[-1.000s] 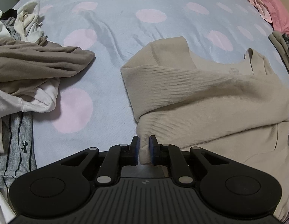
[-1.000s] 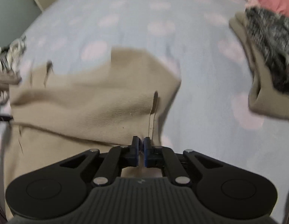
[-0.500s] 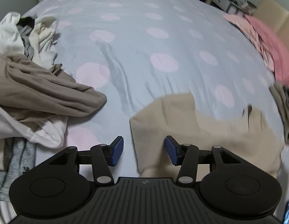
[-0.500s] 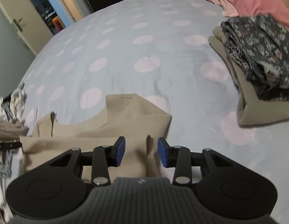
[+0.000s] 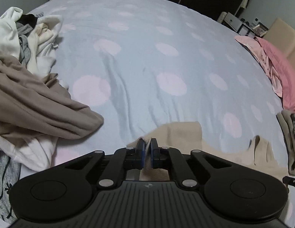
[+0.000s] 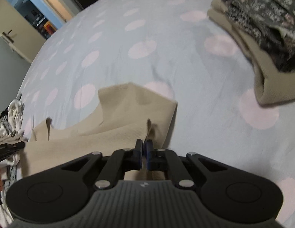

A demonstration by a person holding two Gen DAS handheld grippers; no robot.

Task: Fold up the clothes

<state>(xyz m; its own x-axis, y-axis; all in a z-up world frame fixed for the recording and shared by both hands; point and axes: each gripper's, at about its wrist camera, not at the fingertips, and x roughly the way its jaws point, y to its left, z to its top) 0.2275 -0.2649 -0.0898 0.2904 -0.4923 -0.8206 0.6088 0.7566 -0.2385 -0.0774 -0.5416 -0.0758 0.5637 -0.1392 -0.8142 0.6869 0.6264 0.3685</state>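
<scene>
While both tools point down at the bed, we find the left gripper [image 5: 146, 144] clamped on a fold of the beige ribbed top [image 5: 181, 133], the right gripper [image 6: 144, 145] clamped on its opposite edge; beyond lies the dotted bedsheet [image 5: 147, 57].

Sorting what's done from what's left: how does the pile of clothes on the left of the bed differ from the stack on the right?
The left pile is crumpled and loose, garments tangled; the right stack is folded flat, with layers laid one on another. The left pile is mostly white, grey and taupe; the right stack is a dark patterned piece on beige. Both rest on the dotted blue bedspread, beside the beige top being worked.
</scene>
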